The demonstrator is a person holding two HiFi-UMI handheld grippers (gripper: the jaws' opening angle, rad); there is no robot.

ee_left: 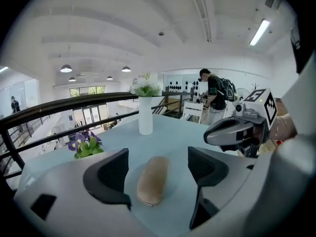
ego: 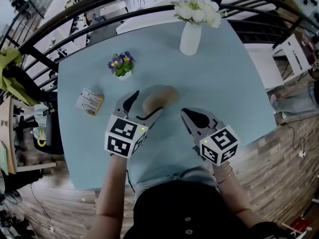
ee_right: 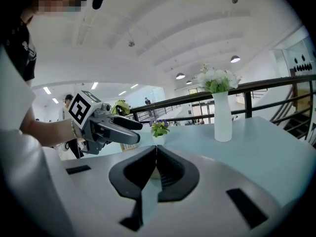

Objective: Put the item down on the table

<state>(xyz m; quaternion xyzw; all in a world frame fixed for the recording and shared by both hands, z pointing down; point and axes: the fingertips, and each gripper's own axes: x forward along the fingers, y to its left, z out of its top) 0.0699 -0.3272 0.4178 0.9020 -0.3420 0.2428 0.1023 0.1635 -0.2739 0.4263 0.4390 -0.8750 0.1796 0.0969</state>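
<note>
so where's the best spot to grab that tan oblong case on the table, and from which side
Take the tan case across its narrow middle, one jaw on each long side, coming along its length from the person's end. It lies flat on the table with a rounded top, so grip low. The open left claw straddles it that way.

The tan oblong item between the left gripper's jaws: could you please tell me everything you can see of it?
The tan oblong item is rounded and elongated, like a case, with a matte, cloth-like surface and a thin seam near its base. It lies flat on the light blue table, lengthwise between the left gripper's open jaws, which stand apart on either side without touching it. Nothing else touches it.
</note>
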